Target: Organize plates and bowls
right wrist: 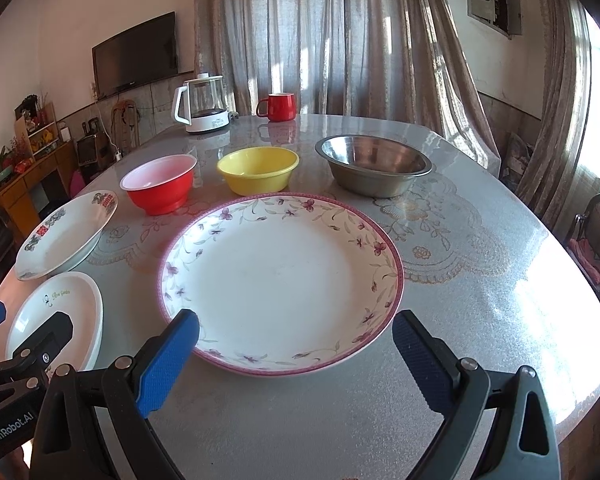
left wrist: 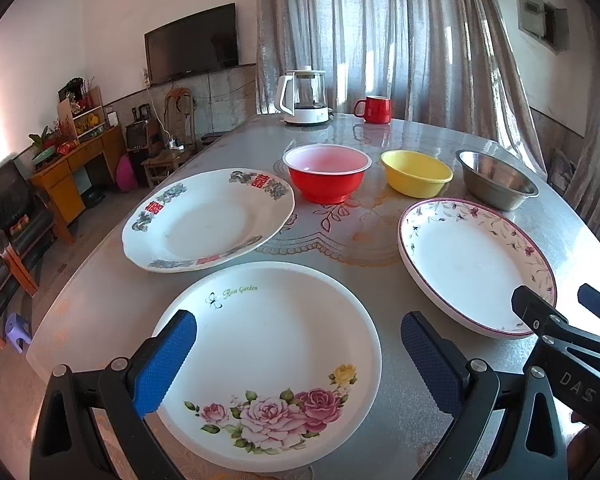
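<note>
"Rose Garden" is printed in green on the rose plate (left wrist: 268, 360) lying between the left gripper's fingers. "DAS" is moulded on the right gripper (left wrist: 572, 312) beside them. "GenRobot.AI" marks the left gripper (right wrist: 16, 344), left of the right fingers.

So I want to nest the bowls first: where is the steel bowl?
The steel bowl stands at the right end of the bowl row, right of the yellow bowl and behind the purple-rimmed plate.

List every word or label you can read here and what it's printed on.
"Rose Garden": rim of the rose plate.
"DAS": body of the right gripper.
"GenRobot.AI": body of the left gripper.
Red characters on the red-character plate: too small to read.
Kettle print: blurred.
</note>
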The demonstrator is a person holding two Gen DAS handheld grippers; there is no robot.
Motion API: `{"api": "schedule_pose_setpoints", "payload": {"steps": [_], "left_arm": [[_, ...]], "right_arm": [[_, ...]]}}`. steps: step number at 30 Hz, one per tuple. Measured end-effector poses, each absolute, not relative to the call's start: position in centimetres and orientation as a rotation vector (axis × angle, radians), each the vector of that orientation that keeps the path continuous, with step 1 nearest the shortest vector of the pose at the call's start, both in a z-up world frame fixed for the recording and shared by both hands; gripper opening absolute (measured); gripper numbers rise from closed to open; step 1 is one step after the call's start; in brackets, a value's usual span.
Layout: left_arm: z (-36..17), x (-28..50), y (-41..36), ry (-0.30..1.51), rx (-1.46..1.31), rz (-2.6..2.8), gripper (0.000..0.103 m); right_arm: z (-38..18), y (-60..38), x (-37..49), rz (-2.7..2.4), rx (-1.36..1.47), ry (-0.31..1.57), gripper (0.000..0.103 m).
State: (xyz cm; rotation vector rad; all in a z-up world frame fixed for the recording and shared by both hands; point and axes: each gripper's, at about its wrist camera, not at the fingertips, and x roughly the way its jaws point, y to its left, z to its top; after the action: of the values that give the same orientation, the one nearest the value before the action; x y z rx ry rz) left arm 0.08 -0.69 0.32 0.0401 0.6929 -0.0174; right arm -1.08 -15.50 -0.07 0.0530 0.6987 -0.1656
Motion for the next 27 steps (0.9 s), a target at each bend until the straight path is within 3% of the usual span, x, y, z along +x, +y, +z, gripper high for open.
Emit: {"api": "schedule_pose_setpoints", "payload": {"steps": [27], "left_arm": [[1.4, 1.4, -2.5, 0.689, 0.091, -0.055, 0.103]], "right_arm": [[0.3, -19.4, -0.3, -0.174, 0.122, 0.685, 0.100]]}}
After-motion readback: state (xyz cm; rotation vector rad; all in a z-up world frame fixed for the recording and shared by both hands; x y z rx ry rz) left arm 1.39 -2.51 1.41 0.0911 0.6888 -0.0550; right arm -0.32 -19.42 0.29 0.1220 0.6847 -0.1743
